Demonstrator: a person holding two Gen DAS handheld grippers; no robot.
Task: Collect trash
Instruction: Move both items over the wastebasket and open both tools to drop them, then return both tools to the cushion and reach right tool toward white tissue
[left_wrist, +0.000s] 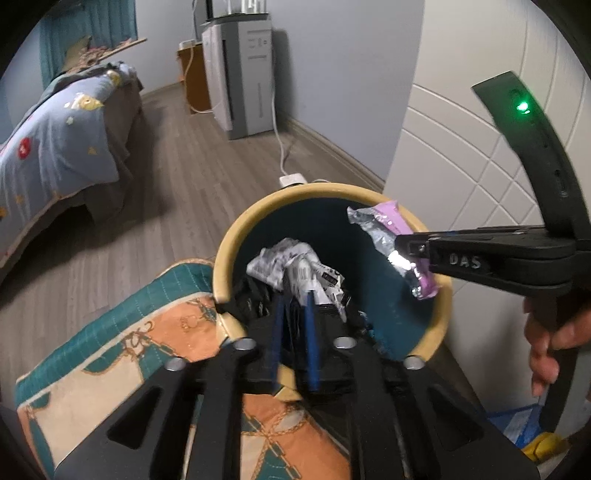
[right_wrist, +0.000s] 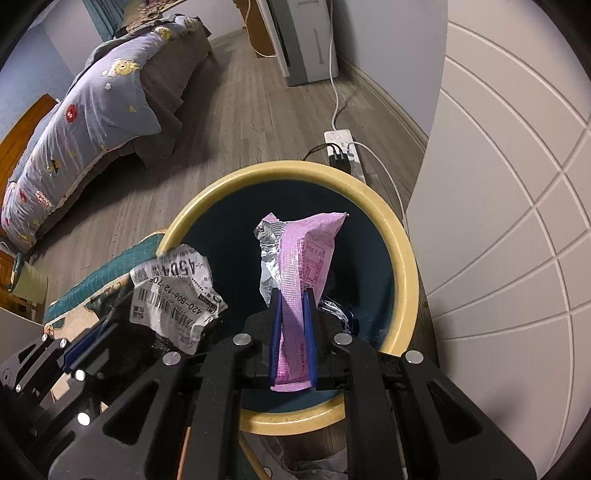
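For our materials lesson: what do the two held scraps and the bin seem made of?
Pink wrapper: probably foil-lined plastic film; its torn inside shines silver.
Crumpled label: matte printed paper, creased, bearing barcodes.
Bin: likely smooth moulded plastic, with a cream rim.

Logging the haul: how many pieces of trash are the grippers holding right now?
2. A pink wrapper in the right gripper and a crumpled label in the left gripper, both over the bin; more may lie inside.
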